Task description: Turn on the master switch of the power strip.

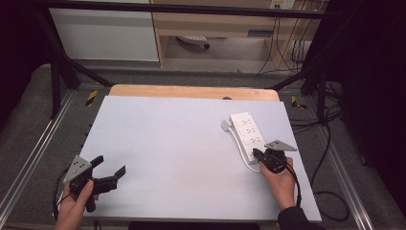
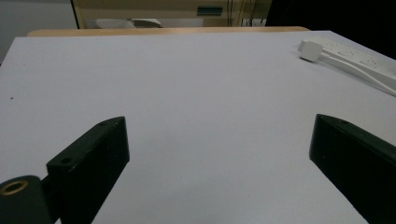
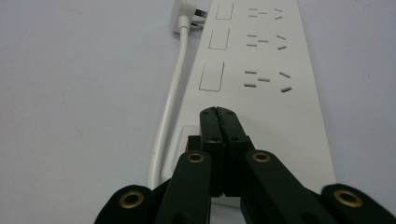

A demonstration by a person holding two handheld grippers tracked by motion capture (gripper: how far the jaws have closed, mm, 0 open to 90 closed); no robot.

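One white power strip [image 1: 248, 134] lies on the right side of the pale table [image 1: 182, 158], its long body running away from the person at a slight slant. Its face carries three sets of sockets, each with a square switch beside it, as the right gripper view shows. A white cable [image 3: 170, 100] runs along the strip's side and ends in a white plug [image 1: 225, 125] that lies on the table just beside the strip's far end, in none of the sockets. The right gripper [image 3: 218, 122] rests over the near end of the strip, its two jaws pressed flat together with nothing between them; whether the tips touch the strip's surface cannot be told. The left gripper [image 1: 109, 168] sits well apart at the table's near left corner, jaws spread wide over bare tabletop, holding nothing.
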